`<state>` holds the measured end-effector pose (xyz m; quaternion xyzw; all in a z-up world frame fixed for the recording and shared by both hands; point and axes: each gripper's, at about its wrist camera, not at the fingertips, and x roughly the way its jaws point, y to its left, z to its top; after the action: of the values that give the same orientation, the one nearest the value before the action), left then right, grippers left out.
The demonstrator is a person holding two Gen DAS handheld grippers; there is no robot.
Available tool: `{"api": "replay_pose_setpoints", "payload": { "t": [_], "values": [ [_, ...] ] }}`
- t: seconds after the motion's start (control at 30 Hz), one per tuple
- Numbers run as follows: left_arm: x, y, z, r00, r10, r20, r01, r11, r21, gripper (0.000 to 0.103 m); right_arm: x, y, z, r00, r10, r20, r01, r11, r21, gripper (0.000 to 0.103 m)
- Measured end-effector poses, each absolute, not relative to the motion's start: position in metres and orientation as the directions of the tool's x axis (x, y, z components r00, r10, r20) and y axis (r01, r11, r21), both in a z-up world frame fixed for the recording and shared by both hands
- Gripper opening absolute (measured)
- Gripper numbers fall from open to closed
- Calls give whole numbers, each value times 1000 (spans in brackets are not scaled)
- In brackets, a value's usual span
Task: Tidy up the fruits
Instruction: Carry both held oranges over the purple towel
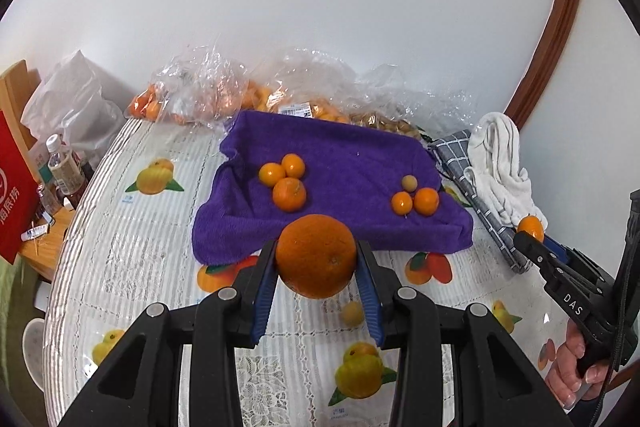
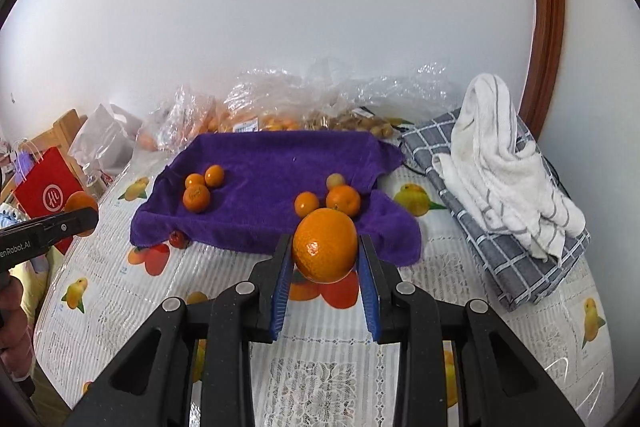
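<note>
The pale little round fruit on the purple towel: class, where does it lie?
In the left wrist view the pale fruit lies right of centre on the purple towel, just behind two small oranges.

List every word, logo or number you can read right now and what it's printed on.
"DAS": on the right gripper, seen from the left wrist.
"enRobot.AI", start cut off: on the left gripper, seen from the right wrist.
"Hi" in a white circle: red paper bag.
White Chinese characters on the same bag: cut off, not readable.
Barcode sticker on a plastic bag: too small.
Bottle label: too blurred.
</note>
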<state>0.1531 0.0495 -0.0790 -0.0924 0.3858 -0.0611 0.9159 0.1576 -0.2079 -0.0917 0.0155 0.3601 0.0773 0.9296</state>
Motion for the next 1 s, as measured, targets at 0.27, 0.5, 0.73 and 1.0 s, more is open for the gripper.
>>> {"api": "replay_pose_setpoints", "payload": {
  "t": [0.27,0.5,0.73,1.0],
  "values": [
    [169,49,-73,697,-189,-692,47,975,-218,36,173,-207,-84,735,163,-658,-140,986,88,31],
    [186,59,-82,684,-189,-705,25,972,-235,36,194,-205,-90,725,169,-668,-137,985,100,31],
    [211,72,-100,665,-193,-722,-10,964,-267,36,228,-207,-107,704,167,-690,-131,986,106,31],
    [253,77,-115,644,-188,-742,-30,962,-270,36,285,-213,-133,669,181,-721,-136,983,121,31]
  ]
}}
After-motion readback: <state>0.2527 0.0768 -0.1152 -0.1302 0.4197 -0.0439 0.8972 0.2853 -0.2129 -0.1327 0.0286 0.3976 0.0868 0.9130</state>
